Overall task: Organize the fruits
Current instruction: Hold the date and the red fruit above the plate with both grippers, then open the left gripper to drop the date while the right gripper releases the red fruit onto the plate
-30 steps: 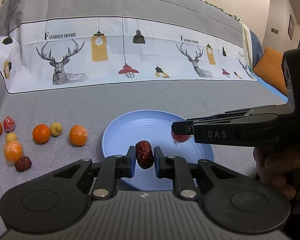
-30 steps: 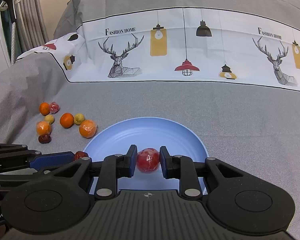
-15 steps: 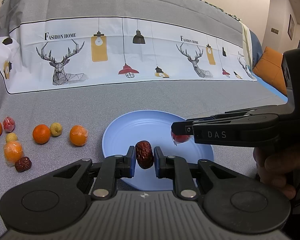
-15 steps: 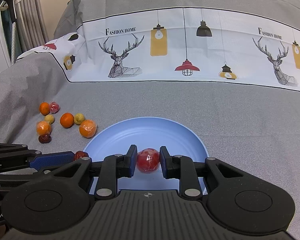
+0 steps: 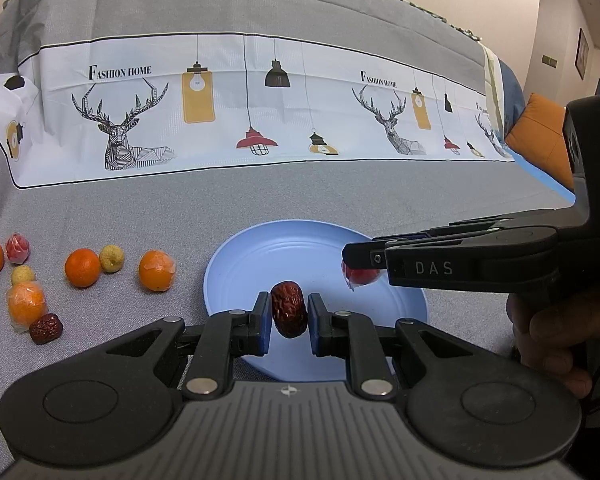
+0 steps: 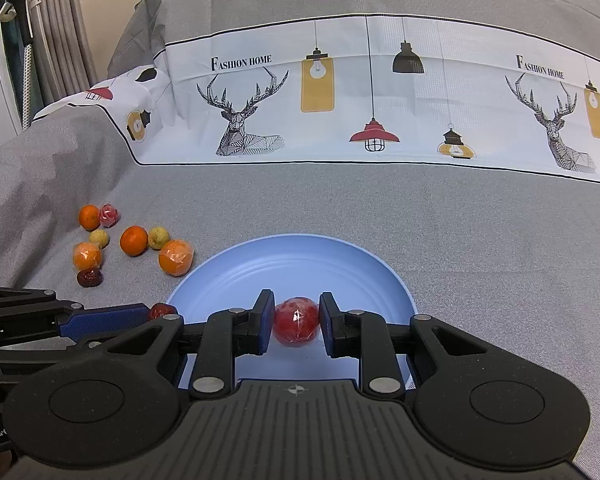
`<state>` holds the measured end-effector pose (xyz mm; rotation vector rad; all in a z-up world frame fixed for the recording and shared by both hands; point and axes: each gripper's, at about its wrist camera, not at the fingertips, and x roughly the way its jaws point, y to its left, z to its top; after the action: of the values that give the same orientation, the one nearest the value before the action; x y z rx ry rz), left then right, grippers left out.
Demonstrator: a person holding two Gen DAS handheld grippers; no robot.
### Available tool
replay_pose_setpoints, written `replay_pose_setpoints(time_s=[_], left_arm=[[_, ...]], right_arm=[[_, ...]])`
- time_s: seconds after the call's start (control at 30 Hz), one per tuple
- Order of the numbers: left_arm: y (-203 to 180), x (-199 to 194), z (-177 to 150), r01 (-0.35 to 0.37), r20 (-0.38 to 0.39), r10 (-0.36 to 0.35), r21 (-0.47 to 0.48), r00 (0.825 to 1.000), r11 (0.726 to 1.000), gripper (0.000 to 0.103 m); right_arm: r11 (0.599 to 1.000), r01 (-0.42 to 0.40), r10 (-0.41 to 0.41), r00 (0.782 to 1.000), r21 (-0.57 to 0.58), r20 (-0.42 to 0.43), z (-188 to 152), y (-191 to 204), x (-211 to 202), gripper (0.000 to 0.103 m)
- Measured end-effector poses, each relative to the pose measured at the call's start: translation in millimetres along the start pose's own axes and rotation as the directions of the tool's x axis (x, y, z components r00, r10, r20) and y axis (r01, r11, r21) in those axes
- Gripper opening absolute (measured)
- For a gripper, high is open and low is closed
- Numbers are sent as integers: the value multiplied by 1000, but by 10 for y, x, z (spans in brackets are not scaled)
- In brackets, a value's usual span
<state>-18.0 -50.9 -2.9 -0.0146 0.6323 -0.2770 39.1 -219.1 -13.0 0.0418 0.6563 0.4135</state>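
— While both claws hang over the blue plate (image 5: 260, 256), what does each one hold?

— The left gripper (image 5: 288, 318) is clamped on a wrinkled red date (image 5: 289, 314); the right gripper (image 6: 295, 320) pinches a wrapped red fruit (image 6: 296, 321).

— And the other fruit?

— Off to the left of both claws, on the grey cloth (image 6: 340, 204): oranges (image 5: 82, 267), small yellow fruits (image 5: 112, 258), one loose date (image 5: 46, 328), well apart from the plate.

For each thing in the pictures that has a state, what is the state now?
left gripper: shut on red date, above the plate
right gripper: shut on wrapped red fruit, above the plate
blue plate: nothing lying on it
loose fruits: lying on the cloth, left of the plate
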Motion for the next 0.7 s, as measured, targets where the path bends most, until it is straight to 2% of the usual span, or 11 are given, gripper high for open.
replay_pose_setpoints(time_s=[0.5,0.53,0.6,0.7], left_arm=[[6,5,-4,6,-7,-6,-5,1000,1000,20],[11,10,-3,7,-9,-7,-7,1000,1000,20],[9,16,-5,3,-13,-3,-7,1000,1000,22],[13,22,-2,0,-14,0,-9,1000,1000,26]], right_arm=[[1000,10,-10,1000,2,5,11,-9,-12,26],[1000,15,-15,1000,4,3,13,-9,-8,28],[1000,22,-22,1000,12,5,16,-22,-6,44],[999,35,-35,999,16,12,14,-17,-14,52]])
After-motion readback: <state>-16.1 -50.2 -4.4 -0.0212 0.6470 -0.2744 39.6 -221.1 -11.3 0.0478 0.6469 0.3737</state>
